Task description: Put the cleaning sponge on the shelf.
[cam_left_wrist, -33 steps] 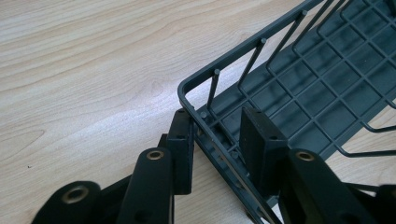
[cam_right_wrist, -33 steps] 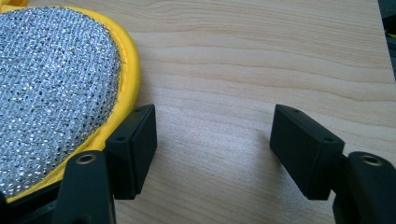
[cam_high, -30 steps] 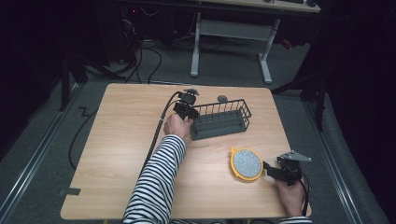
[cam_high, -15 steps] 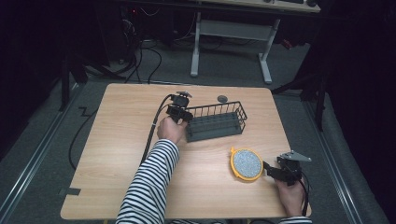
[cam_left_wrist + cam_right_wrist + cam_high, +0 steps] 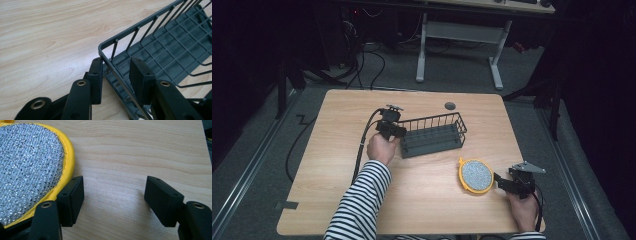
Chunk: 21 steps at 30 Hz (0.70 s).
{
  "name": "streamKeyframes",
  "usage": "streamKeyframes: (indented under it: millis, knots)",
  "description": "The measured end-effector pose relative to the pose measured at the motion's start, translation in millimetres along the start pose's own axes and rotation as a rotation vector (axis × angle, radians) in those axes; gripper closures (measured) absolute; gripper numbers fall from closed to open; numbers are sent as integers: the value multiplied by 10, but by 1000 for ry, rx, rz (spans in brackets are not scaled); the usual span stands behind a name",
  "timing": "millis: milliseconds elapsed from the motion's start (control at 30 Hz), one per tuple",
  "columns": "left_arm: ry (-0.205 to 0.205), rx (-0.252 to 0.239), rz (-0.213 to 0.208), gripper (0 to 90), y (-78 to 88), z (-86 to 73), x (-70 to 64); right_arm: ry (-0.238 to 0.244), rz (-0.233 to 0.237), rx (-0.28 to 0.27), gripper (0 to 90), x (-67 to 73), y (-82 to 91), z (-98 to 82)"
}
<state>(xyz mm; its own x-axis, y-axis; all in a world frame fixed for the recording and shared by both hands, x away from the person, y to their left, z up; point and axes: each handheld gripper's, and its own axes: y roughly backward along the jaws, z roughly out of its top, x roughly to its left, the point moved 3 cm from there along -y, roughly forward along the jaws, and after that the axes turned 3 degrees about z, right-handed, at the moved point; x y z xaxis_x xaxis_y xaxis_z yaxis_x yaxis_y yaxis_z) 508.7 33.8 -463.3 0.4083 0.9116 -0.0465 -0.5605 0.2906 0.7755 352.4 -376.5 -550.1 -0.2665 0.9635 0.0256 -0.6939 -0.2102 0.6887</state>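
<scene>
- Left gripper has its jaws one on each side of the wall of the dark wire basket, right at the basket's left corner. One pad is outside the wall and the other pad is inside. It looks like a clamp on the wall, though a small gap shows beside the bars in the left gripper view.
- Right gripper is spread wide with nothing between its jaws. It sits low on the table, near the person's edge, just beside the round scrubber.
- Table is light wood, and it is the biggest thing.
- Basket stands in the middle of the table, a little toward the far side. It has thin bars all around and a grid floor.
- Arm in a black and white striped sleeve reaches up to the left gripper.
- Round scrubber lies flat on the table, well apart from the basket. It has a yellow rim and a shiny silver mesh middle. The right gripper's near jaw is just beside its rim.
- Small dark round spot sits on the table behind the basket.
</scene>
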Motion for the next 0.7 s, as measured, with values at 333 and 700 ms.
streamKeyframes:
  millis: [333,700]
  knots:
    - [28,-31,-11,639,189,-266,82,-1,-1,-1,325,-4,-2,1]
    - [66,-48,-30,629,364,-502,82,-2,-4,1,325,1,-1,1]
